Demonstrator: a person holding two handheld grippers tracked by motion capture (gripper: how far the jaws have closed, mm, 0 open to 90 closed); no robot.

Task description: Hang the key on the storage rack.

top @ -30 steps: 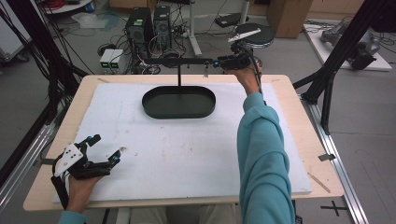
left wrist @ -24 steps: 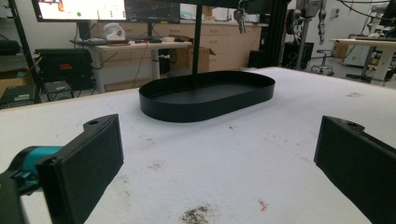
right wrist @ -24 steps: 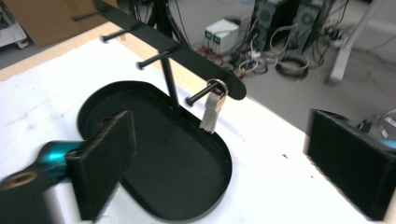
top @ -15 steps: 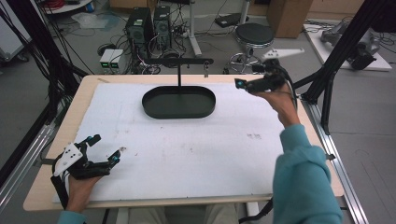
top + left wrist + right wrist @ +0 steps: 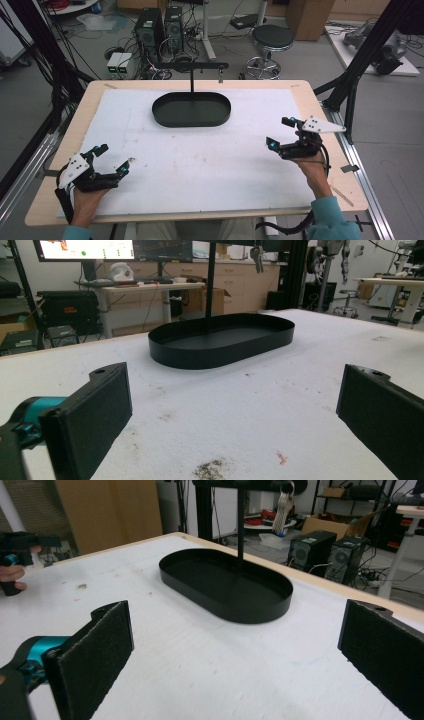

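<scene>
Right gripper [image 5: 282, 132] jaws just opened wide, nothing between them. Left gripper [image 5: 111, 160] jaws apart, empty. Black oval tray [image 5: 191, 111] sits on the worktop [image 5: 210, 165] beyond both.

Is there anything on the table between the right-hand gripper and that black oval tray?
Nothing visible. The right gripper sits with open, empty jaws, and between it and the black tray lies bare white table cover. The right gripper view shows the same open stretch up to the tray.
</scene>
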